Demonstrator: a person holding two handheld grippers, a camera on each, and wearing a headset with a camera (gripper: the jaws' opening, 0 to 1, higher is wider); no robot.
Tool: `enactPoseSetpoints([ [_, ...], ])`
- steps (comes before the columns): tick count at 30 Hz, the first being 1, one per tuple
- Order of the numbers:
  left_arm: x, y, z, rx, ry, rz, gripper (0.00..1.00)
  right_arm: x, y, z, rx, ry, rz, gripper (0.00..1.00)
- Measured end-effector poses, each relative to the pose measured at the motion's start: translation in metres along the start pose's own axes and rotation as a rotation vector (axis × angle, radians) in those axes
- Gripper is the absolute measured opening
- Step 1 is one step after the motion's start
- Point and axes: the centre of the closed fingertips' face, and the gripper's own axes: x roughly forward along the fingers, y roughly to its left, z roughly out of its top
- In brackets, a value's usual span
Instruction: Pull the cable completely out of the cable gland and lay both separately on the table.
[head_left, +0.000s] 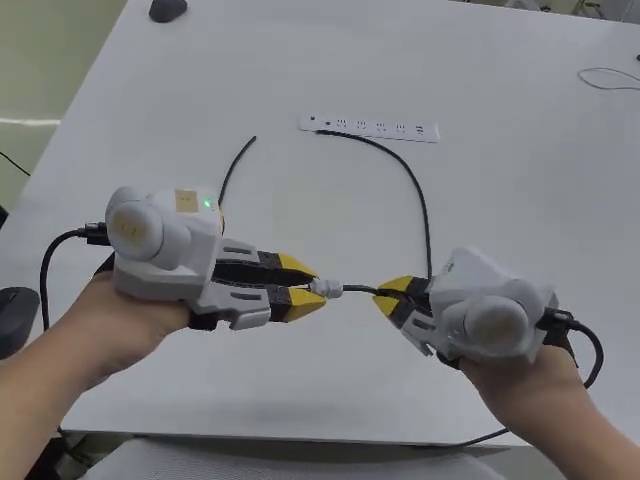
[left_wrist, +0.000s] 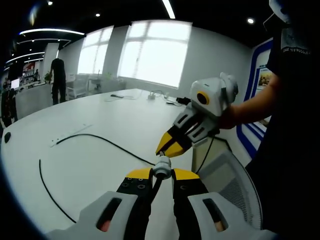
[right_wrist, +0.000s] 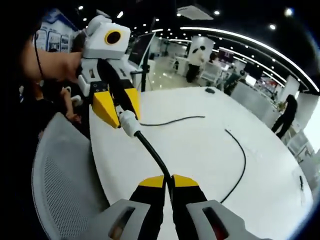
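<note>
Clamps the white cable gland in the left gripper and the black cable in the right gripper above the table; seems mid-pull, needs drawing apart next.

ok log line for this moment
left gripper: shut on cable gland | right gripper: shut on cable | cable not yet out | above table
</note>
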Motion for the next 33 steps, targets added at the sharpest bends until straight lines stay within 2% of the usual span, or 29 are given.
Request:
enactPoseSetpoints([
  [4,0.0,-0.002,0.0,-0.003,-0.003,-0.004,0.15,0.001,-0.003,-0.012,0.121,0.018,-0.022,0.0],
  [8,-0.001,-0.004,0.0,-0.004,-0.007,-0.007,0.15,0.002,-0.005,-0.023,0.2,0.042,-0.054,0.0],
  [11,-0.002,-0.006,0.001,0.0,-0.013,-0.012,0.15,0.002,-0.007,-0.035,0.301,0.065,-0.084,0.0],
  [16,-0.003,-0.008,0.0,0.012,-0.015,-0.013,0.15,0.002,-0.008,-0.053,0.374,0.098,-0.118,0.0],
  [19,-0.003,-0.008,-0.004,0.025,0.0,-0.003,0.15,-0.001,-0.006,-0.053,0.354,0.09,-0.136,0.0],
  [20,-0.003,-0.008,-0.005,0.035,0.005,0.003,0.15,-0.003,-0.007,-0.052,0.326,0.086,-0.145,0.0],
  [26,-0.005,-0.004,-0.004,0.045,0.0,0.023,0.15,-0.006,-0.006,-0.049,0.307,0.07,-0.158,0.0],
  [33,-0.006,-0.001,-0.003,0.032,-0.004,0.025,0.15,-0.009,-0.005,-0.046,0.23,0.069,-0.17,0.01],
])
